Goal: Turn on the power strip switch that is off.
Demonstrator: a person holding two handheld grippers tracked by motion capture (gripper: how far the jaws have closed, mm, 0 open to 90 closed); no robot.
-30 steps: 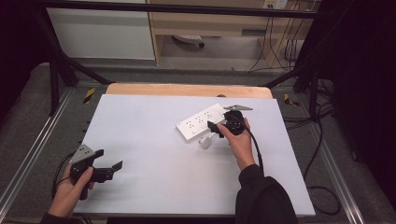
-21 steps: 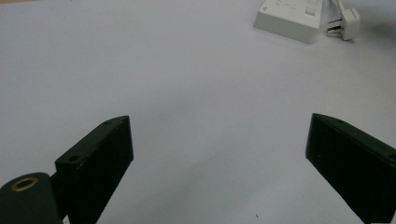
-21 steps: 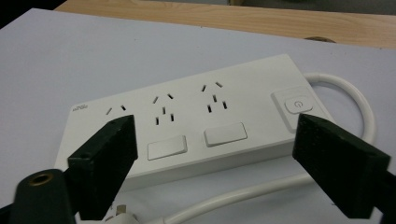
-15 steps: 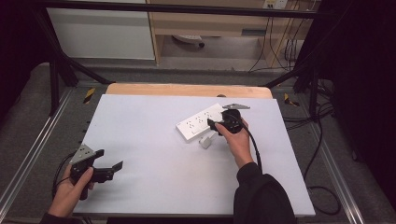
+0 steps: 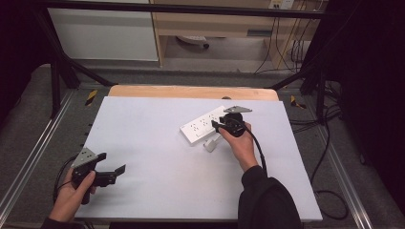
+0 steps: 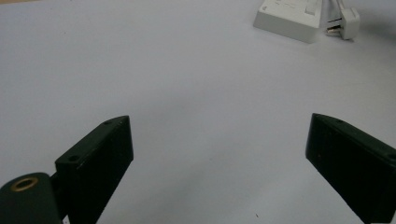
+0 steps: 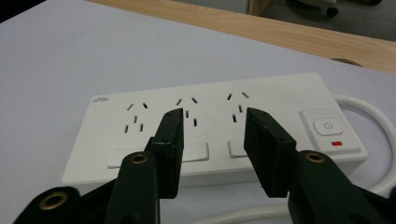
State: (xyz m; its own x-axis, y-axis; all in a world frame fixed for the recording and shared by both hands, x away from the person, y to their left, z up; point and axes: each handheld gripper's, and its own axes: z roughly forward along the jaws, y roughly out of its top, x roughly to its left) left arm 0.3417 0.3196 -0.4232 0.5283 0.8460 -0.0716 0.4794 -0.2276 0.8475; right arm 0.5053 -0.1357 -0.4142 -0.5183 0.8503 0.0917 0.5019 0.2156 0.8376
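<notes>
Right gripper view shows our right gripper, half open and holding nothing, just before the power strip, whose long axis runs across the jaws, while our left gripper, wide open and empty, stays well apart on the counter.

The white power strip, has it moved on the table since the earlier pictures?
No. The white power strip lies at the same place and angle against the wooden table edge behind it, with the right gripper over it.
</notes>
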